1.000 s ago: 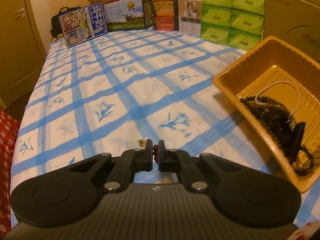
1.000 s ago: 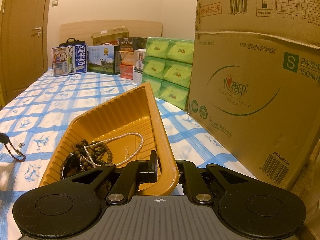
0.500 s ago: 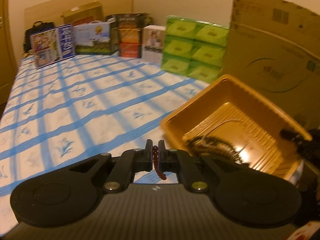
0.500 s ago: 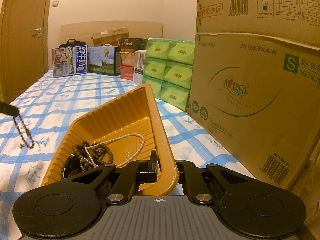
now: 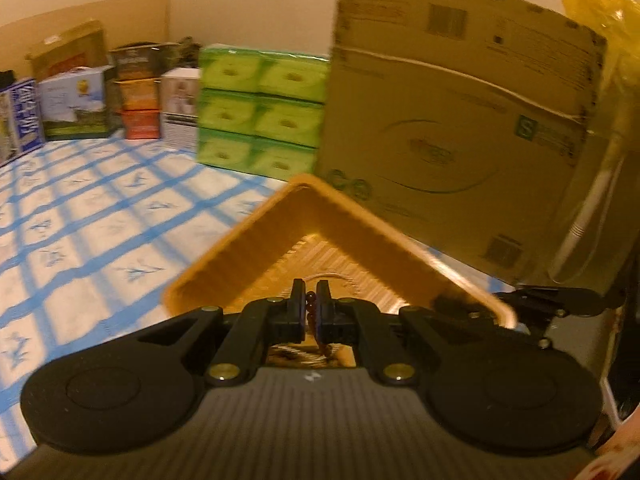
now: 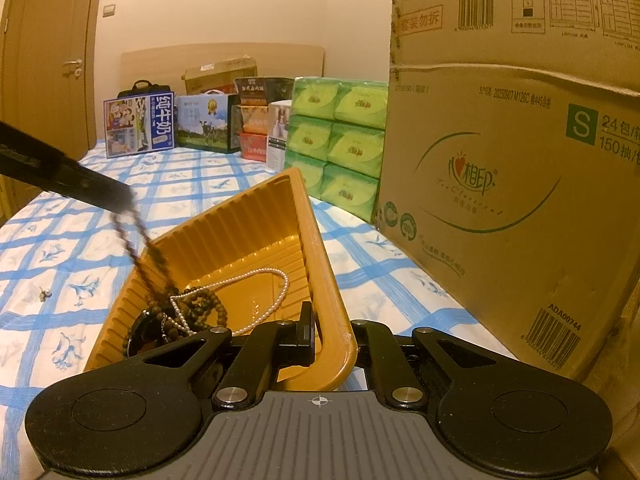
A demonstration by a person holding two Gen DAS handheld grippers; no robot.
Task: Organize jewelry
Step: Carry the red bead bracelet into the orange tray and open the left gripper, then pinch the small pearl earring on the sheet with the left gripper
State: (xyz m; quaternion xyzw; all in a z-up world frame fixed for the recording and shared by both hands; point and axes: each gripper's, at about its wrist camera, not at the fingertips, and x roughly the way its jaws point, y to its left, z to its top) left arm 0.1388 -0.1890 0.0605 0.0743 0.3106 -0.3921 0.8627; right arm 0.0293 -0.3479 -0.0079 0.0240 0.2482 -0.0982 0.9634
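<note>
A bed [image 6: 224, 184] with a blue-checked white sheet fills the scene. On its right side stands a big cardboard box [image 6: 512, 184]; farther back, to the left of it, sits a stack of green tissue packs [image 6: 340, 140], and smaller cartons line the far headboard.

Near the big box lies an orange tray [image 6: 256, 232] with ribbed walls. The right gripper [image 6: 332, 340] is pinched on the tray's near rim — one finger inside the wall, the other outside it.

Inside the tray, at its near left end, lie a heap of dark brown bead strands [image 6: 196, 312] and a white pearl necklace [image 6: 260, 296] looped across the floor.

The left gripper [image 5: 311, 300] hangs over the tray, its jaws pressed together on a string of dark reddish beads [image 5: 316, 328]. In the right wrist view that string dangles in a blurred loop from the fingertips down over the tray's left wall, its lower end at the heap.

A tiny trinket [image 6: 45, 292] lies on the sheet, left of the tray and apart from it.
</note>
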